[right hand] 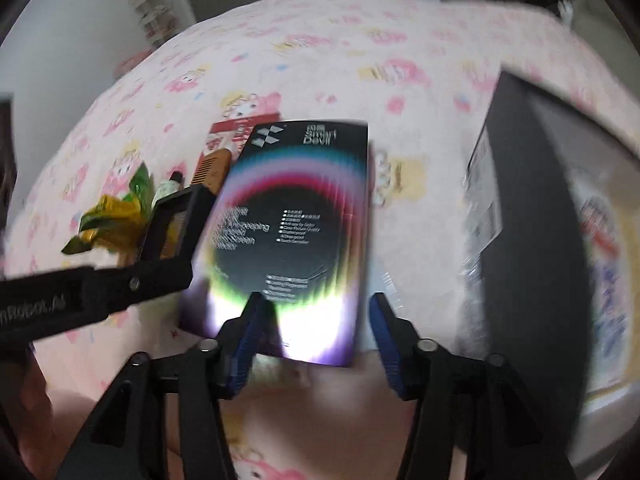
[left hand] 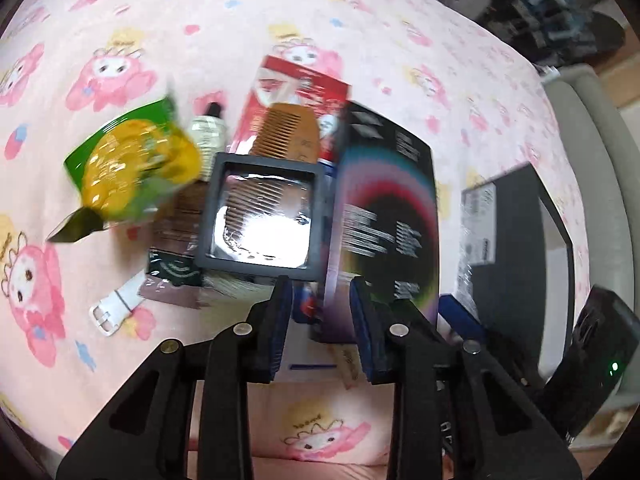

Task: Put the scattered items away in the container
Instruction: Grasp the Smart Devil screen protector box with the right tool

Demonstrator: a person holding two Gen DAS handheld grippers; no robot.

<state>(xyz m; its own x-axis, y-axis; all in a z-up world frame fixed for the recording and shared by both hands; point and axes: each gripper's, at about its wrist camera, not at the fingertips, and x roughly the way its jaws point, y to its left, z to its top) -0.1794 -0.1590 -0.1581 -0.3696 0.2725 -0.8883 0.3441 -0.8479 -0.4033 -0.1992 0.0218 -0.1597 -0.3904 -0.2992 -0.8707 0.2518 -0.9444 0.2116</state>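
A black "Smart Devil" screen-protector box point(right hand: 296, 232) with rainbow rings lies tilted between my two grippers; it also shows in the left wrist view point(left hand: 384, 216). My right gripper point(right hand: 320, 320) is open around its near end. My left gripper point(left hand: 320, 300) is open just before a black square frame point(left hand: 264, 212) with shiny film. Behind it lie a brown comb point(left hand: 292, 128) on a red box point(left hand: 296, 84), a small bottle point(left hand: 208, 132) and a green-yellow snack bag point(left hand: 132, 160). The dark open container point(right hand: 560, 216) stands at right.
All lies on a pink cartoon-print bed sheet point(left hand: 120, 8). A white watch strap point(left hand: 116, 308) and a brown packet point(left hand: 176, 248) lie left of my left gripper. The container also shows in the left wrist view point(left hand: 516, 232). A grey bed edge point(left hand: 592, 120) is far right.
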